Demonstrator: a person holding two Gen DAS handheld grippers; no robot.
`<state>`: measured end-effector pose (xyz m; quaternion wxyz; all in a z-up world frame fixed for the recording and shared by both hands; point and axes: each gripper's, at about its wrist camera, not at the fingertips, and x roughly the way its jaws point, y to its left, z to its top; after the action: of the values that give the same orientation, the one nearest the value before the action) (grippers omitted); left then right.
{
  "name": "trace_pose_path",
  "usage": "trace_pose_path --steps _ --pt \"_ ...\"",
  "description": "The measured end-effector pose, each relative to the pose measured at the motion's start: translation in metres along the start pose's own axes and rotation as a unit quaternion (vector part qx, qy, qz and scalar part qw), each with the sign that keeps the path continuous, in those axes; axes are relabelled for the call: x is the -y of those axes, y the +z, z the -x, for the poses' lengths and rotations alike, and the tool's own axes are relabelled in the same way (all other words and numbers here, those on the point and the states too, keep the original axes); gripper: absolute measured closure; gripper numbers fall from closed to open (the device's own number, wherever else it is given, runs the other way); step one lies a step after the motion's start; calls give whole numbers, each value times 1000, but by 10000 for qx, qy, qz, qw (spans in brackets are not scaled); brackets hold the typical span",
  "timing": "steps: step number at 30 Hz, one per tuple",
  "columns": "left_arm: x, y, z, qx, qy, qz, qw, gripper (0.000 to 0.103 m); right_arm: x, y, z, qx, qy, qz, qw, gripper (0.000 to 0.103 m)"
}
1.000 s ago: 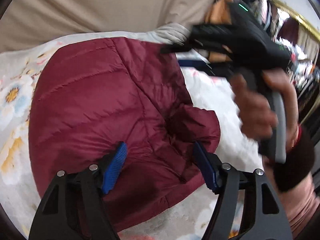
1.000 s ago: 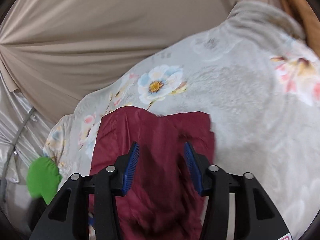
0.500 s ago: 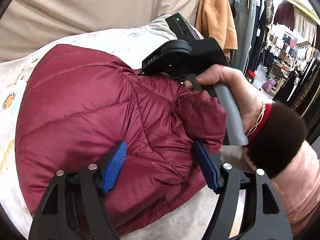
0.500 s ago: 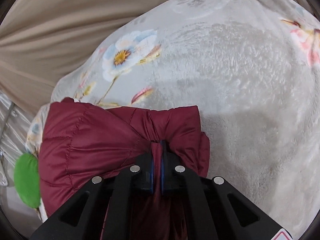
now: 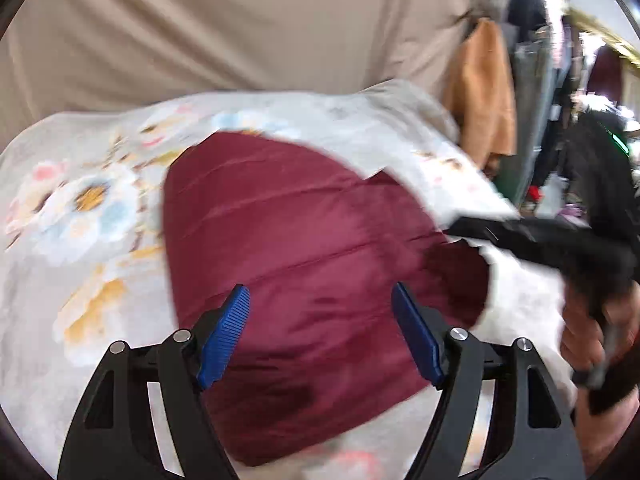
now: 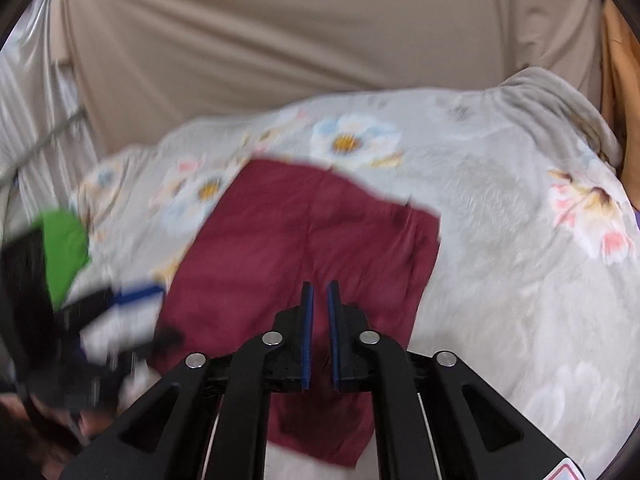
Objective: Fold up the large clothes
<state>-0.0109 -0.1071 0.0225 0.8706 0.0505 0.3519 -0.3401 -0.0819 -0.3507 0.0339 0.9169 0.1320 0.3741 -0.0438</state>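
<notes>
Left wrist, jacket [image 5: 312, 240] beyond parted tongs [image 5: 320, 332]

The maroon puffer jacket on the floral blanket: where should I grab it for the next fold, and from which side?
Probably the near hem of the maroon puffer jacket, coming in from the operator's side. In the right wrist view that lower edge lies free on the floral blanket, just below the right gripper, whose jaws are nearly closed with nothing between them. The left gripper hangs open above the quilted panel.
</notes>
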Motion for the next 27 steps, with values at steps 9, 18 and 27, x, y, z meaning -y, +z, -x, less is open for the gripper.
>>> trace_pose_path --steps 9,18,27 --pt "-14 -23 -30 -353 539 -53 9979 28 27 -77 -11 -349 50 -951 9948 103" --pt "-14 -35 -51 -424 663 -128 9968 26 29 -93 -52 -610 20 -1105 9920 103" --pt "-13 -33 -51 -454 732 -77 9962 26 29 -41 15 190 -74 -1125 9934 100"
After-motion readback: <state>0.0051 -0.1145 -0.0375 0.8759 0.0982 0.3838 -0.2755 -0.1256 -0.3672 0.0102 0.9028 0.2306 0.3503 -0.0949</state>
